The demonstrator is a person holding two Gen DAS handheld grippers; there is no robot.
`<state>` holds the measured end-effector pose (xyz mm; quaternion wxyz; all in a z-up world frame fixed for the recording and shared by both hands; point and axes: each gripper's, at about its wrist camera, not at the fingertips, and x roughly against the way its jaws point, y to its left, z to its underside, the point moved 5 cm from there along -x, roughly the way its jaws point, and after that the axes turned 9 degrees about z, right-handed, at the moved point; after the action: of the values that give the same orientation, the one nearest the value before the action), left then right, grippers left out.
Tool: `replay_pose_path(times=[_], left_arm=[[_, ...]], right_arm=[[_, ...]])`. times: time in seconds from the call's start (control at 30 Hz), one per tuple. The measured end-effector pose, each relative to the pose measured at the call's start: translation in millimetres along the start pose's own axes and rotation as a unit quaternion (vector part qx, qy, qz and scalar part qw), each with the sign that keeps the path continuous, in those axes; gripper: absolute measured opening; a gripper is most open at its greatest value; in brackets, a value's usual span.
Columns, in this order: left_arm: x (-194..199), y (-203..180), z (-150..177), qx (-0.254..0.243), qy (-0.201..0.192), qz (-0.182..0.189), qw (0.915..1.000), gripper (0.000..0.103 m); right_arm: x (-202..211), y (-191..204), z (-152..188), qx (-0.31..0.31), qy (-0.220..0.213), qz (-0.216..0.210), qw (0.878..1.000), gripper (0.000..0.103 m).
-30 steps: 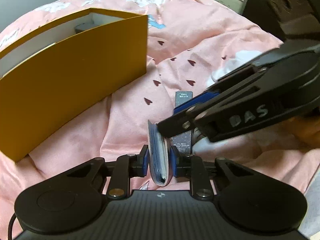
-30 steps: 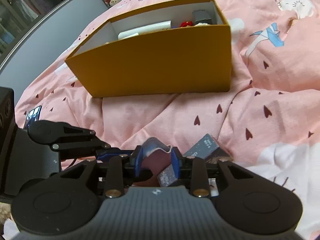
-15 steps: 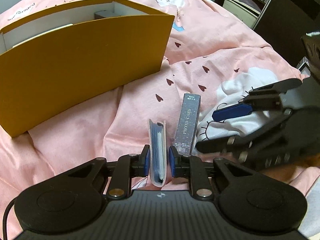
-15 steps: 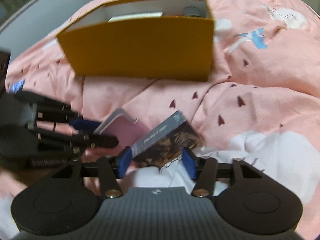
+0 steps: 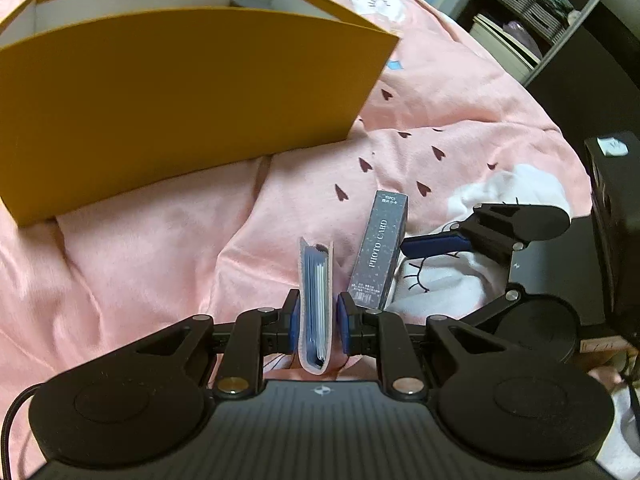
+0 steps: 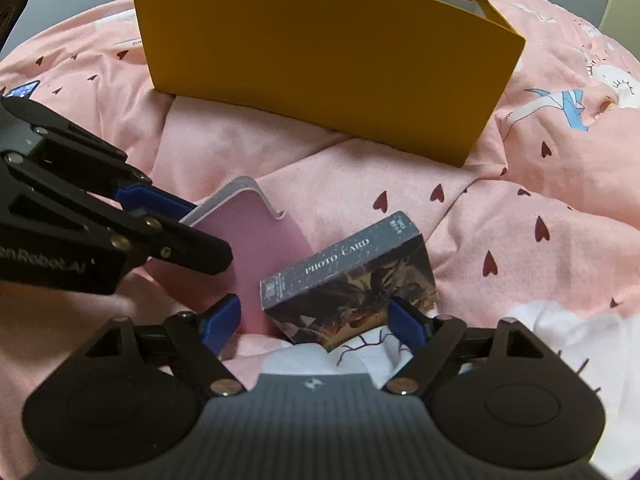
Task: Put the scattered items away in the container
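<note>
Status: task in progress, with two items not yet in the box [image 5: 176,92].

Container: the yellow box stands on the bed [image 5: 160,240], on the pink quilt, beyond both claws. Its white interior shows in the left wrist view, and a small grey object lies at its far end; what else it holds cannot be told from these views. In the right wrist view only its outer front wall shows.

Left claw [image 5: 318,324]: narrow, clamped on the card holder [image 5: 316,284]. The holder stands on edge between the blue pads, its open side showing cards inside. In the right wrist view the same holder [image 6: 256,236] shows as a pink flap held at one end by the left claw [image 6: 160,204]. It is well short of the box.

Right claw [image 6: 314,320]: its jaws are opening, and they now straddle the card pack [image 6: 348,284], marked PHOTO CARD. The pads do not press on it. The pack rests tilted on the quilt, just beside the holder. In the left wrist view the pack [image 5: 380,252] lies between the holder and one blue pad of the right claw [image 5: 436,245].

Remaining steps, as judged:
1. Carry the holder over the box rim and release it.
2. Close the right claw on the pack, lift it, and place it in the box.

No other loose items show on the quilt in these views.
</note>
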<state>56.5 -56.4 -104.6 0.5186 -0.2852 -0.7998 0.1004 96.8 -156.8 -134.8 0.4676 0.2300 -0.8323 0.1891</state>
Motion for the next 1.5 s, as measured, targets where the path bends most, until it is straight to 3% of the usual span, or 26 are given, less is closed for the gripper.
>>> replay_pose_path(times=[0.27, 0.57, 0.77, 1.03, 1.23, 1.5], left_arm=[[-1, 11, -1, 0.033, -0.007, 0.014, 0.9993, 0.021], [2, 2, -5, 0.016, -0.025, 0.04, 0.9988, 0.019], [-1, -13, -12, -0.014, -0.03, 0.038, 0.9987, 0.019], [-8, -31, -24, -0.047, -0.028, 0.034, 0.998, 0.02], [-9, -29, -24, -0.038, -0.028, 0.032, 0.9984, 0.02], [-8, -24, -23, -0.026, -0.03, 0.034, 0.9986, 0.02]], right_arm=[[-6, -4, -5, -0.001, -0.007, -0.002, 1.0, 0.09], [12, -7, -7, 0.008, -0.042, 0.053, 0.998, 0.063], [34, -14, -10, 0.005, -0.076, 0.08, 0.994, 0.055], [57, -35, -13, -0.04, -0.114, 0.125, 0.985, 0.053], [68, -60, -16, -0.097, -0.131, 0.157, 0.974, 0.053], [76, -89, -13, -0.174, -0.121, 0.15, 0.966, 0.05]])
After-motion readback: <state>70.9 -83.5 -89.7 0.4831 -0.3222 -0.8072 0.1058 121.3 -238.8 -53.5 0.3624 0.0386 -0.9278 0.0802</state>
